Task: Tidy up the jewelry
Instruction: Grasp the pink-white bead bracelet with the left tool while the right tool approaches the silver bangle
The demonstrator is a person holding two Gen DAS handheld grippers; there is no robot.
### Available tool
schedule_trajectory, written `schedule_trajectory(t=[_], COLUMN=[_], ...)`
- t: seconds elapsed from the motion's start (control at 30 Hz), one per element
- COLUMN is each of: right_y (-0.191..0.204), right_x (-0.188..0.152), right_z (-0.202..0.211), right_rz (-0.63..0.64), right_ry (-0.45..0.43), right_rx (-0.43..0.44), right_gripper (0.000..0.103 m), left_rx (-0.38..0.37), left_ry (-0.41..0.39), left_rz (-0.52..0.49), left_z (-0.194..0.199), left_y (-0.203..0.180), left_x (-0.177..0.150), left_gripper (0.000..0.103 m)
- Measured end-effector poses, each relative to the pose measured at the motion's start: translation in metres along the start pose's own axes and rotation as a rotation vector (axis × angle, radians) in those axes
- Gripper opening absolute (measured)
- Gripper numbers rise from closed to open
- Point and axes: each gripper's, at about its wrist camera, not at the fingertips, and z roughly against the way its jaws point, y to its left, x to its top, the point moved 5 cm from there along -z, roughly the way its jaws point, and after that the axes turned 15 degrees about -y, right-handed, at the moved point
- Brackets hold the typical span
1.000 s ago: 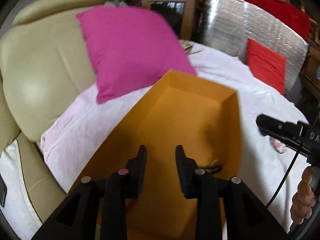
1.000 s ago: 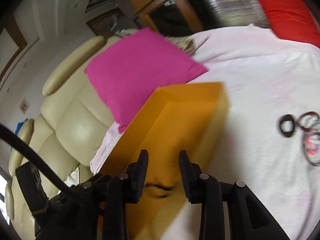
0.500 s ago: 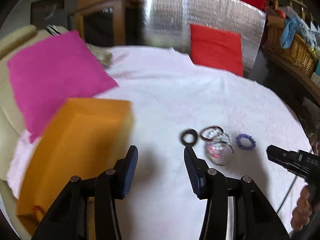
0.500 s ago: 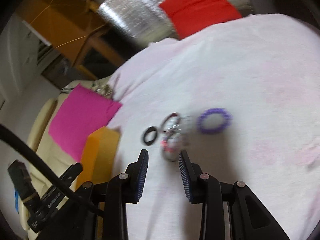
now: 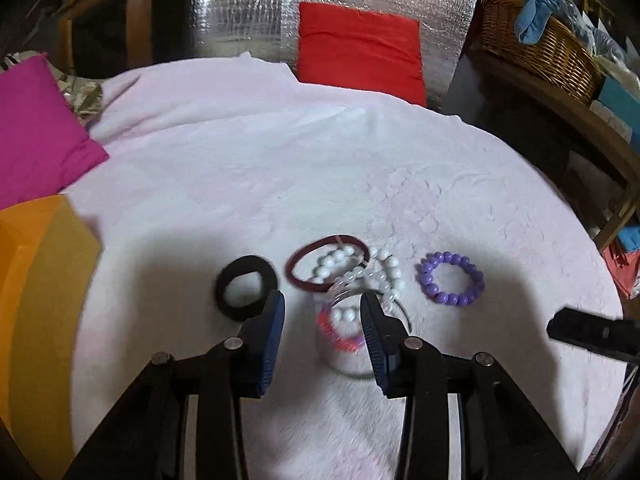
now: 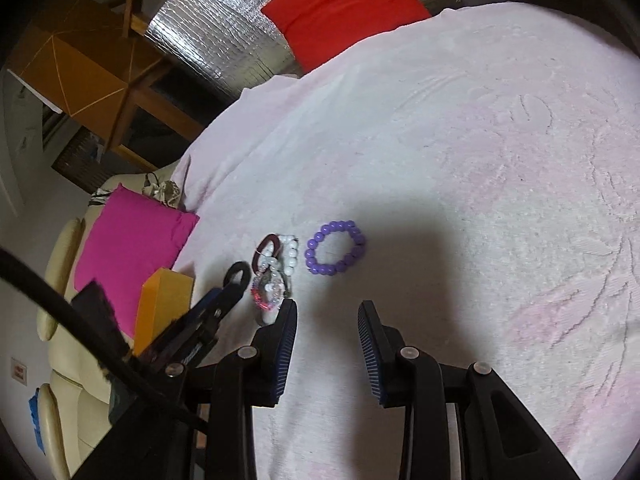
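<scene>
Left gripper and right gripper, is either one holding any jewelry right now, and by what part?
Neither. The left gripper is closing above the tangled bracelets without gripping; the right gripper is empty.

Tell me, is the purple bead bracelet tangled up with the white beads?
No, the purple bead bracelet lies alone on the cloth, apart from the white beads.

Readable text: none is made out in either wrist view.
Wall plate (image 6: 18, 371): a small pale plate with a red mark is seen far left of the right gripper, too small to be read.
Black gripper body (image 5: 592, 334): faint marks are glimpsed at the right edge, too blurred to be read.
</scene>
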Motion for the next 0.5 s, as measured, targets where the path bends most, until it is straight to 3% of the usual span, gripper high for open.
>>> schedule_trajectory(t=[0.07, 0.27, 0.33, 0.5], right_y=[-0.004, -0.004, -0.001, 0.015], right_x=[-0.002, -0.005, -0.006, -0.012], right_z=[-0.001, -0.010, -0.012, -0.021], right_rz=[0.006, 0.014, 0.023, 0.059], right_ry=[0.005, 0.020, 0.023, 0.030], right_rx=[-0.013, -0.021, -0.015, 0.007], right_gripper=[0.035, 0.035, 0.035, 0.035], left_rx=[-0.002, -0.001, -0.020, -0.036], left_ry=[0.032, 0.061, 0.057, 0.027], left_rz=[-0.005, -0.020, 0.022, 0.003], left_z=[-0.009, -0.028, -0.025, -0.011], left_y=[-0.003, -0.004, 0.001, 0.003], left_x=[-0.003, -0.009, -0.007, 0.001], left_gripper=[0.040, 0.009, 0.007, 0.006])
